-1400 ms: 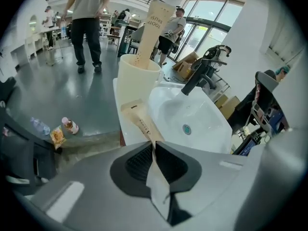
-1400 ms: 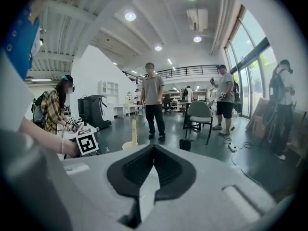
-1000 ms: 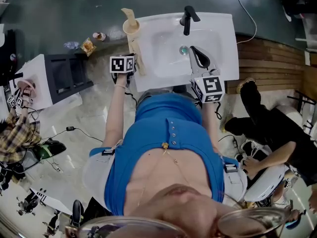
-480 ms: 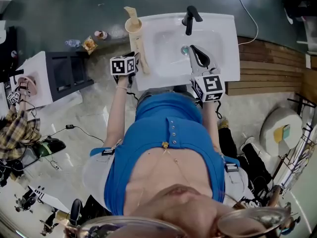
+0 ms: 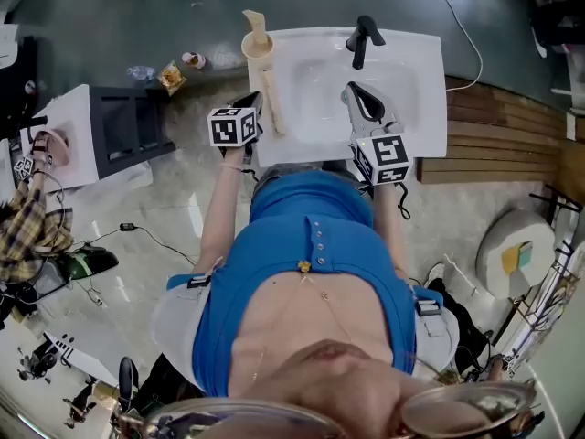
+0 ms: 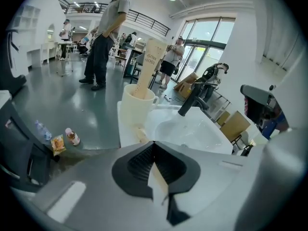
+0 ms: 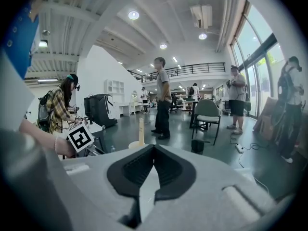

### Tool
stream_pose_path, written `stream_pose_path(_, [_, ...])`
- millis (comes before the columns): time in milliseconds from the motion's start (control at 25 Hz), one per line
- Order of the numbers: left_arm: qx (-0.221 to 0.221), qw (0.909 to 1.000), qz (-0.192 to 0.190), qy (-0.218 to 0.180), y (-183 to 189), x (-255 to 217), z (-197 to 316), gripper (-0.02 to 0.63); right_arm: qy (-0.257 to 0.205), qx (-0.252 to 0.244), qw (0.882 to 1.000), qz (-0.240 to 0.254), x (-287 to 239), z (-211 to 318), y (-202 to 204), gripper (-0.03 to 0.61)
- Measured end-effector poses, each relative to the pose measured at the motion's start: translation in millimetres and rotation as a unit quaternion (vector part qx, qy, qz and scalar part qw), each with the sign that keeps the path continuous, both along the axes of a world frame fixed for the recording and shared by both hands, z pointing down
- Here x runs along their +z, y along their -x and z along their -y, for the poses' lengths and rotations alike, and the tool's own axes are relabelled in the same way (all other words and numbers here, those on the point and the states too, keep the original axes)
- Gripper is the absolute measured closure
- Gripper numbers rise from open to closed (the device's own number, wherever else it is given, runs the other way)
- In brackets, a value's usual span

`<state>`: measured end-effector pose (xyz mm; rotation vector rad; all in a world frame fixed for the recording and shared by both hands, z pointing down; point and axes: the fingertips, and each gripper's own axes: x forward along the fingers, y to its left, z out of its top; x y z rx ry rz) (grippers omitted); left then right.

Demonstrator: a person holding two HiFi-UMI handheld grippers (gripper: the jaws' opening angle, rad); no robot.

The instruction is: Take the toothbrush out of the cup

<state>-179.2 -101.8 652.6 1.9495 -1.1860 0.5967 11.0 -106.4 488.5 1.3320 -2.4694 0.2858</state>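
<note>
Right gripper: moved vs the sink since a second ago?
Yes. Against the faucet, the right gripper has slid left across the sink; the drain once visible beside its jaws is now covered.

The hall is lit brightly and evenly from above by round ceiling lamps (image 7: pixel 134 15), and daylight is admitted through tall windows (image 6: pixel 199 32). Pale glare is thrown back by the glossy floor (image 6: pixel 72 105), and the white sink (image 5: pixel 407 71) is nearly washed out. Strong fisheye bending is seen everywhere, with black corners in both gripper views. The left tool (image 6: pixel 154 146) and the right tool (image 7: pixel 154 148) are rendered soft, being close to the lens.
</note>
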Motion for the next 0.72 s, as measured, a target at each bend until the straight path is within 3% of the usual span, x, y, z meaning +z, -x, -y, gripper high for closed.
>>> stream_pose_path(720, [-0.001,0.9925,-0.066,-0.103,8.6,-70.2,8.8,0.614,0.007,-0.054,0.999,0.004,15.2,16.4,77.8,0.577])
